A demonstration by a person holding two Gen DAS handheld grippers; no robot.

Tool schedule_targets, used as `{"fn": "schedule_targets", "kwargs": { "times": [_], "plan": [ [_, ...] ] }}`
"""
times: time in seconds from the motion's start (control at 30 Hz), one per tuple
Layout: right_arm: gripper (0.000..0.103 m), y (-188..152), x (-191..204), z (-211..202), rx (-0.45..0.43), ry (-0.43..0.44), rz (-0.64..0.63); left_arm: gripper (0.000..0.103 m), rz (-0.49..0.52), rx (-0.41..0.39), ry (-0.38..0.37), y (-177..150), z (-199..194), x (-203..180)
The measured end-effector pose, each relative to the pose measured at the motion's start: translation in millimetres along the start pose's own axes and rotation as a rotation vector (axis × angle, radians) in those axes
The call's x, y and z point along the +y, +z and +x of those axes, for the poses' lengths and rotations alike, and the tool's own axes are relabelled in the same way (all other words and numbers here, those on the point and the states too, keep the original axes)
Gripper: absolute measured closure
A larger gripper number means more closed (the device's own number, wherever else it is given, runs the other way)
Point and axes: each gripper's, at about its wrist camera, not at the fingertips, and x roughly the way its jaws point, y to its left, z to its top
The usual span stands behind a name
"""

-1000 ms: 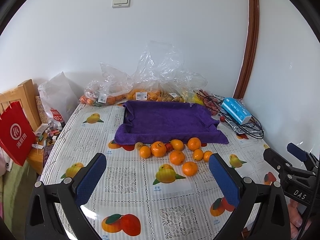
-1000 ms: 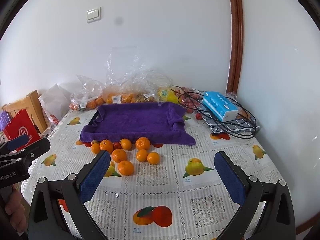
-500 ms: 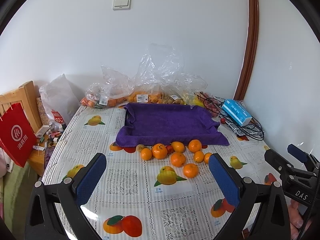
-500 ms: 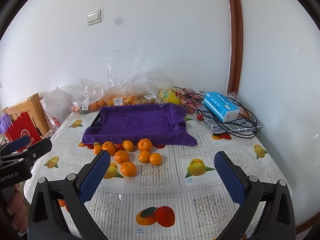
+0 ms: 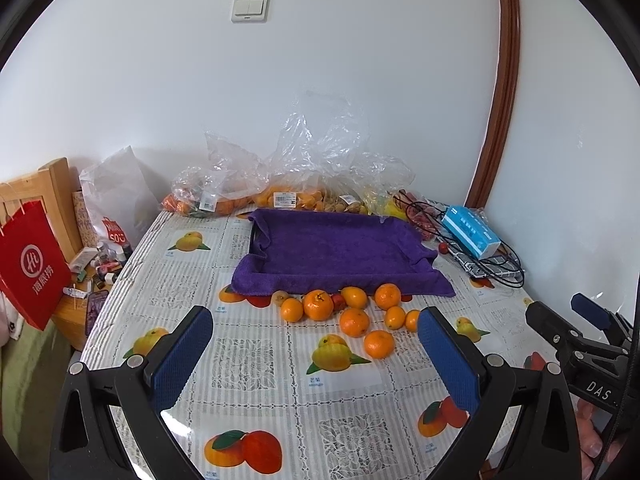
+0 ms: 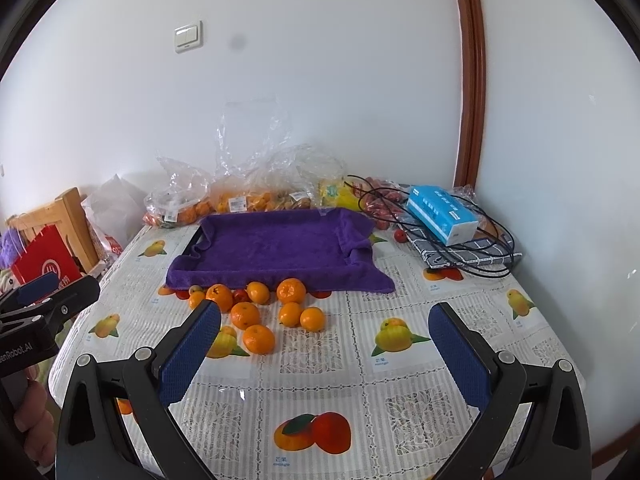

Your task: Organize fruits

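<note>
Nine or so loose orange mandarins (image 5: 354,322) clustered just near of purple towel-lined tray (image 5: 336,248); small red fruit (image 5: 338,300) half hidden among them. Left gripper (image 5: 314,354), right gripper (image 6: 324,350) both wide, empty. Bagged fruit (image 5: 280,200) behind tray indistinct.

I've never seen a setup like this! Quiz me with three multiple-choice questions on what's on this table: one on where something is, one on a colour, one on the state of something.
1. Where do the loose oranges lie?
A. inside the tray
B. on the tablecloth in front of the tray
C. on the tissue box

2. What colour is the towel lining the tray?
A. purple
B. green
C. white

3. How is the left hand-held gripper?
A. shut on an orange
B. shut, empty
C. open, empty

Answers: 1 B, they sit on the cloth just before the tray's near edge. 2 A, the towel is plainly purple. 3 C, its blue fingers stand wide apart with nothing between.
</note>
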Motion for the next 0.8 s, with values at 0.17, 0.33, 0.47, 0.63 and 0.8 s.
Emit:
{"fn": "schedule_targets", "kwargs": {
  "times": [0.17, 0.33, 0.47, 0.63, 0.8],
  "plan": [
    [0.001, 1.1, 2.9, -1.9, -0.004, 0.007, 0.000, 0.000, 0.004, 0.002, 0.005, -0.7, -0.7, 1.1],
    [0.001, 0.9, 2.9, -2.1, -0.008, 0.010, 0.006, 0.000, 0.010, -0.001, 0.006, -0.4, -2.0, 2.7],
    [0.001, 1.5, 4.4, 1.1, 0.002, 0.010, 0.000, 0.000, -0.013, 0.003, -0.007, -0.6, -1.6, 4.5],
    [0.001, 0.0, 6.2, 0.5, 0.002, 0.017, 0.005, 0.000, 0.011, -0.002, 0.006, -2.9, -4.0, 1.4],
    [0.001, -0.2, 7.2, 1.2, 0.000, 0.022, 0.002, 0.000, 0.006, -0.007, 0.006, -0.8, -6.1, 0.8]
  ]
}}
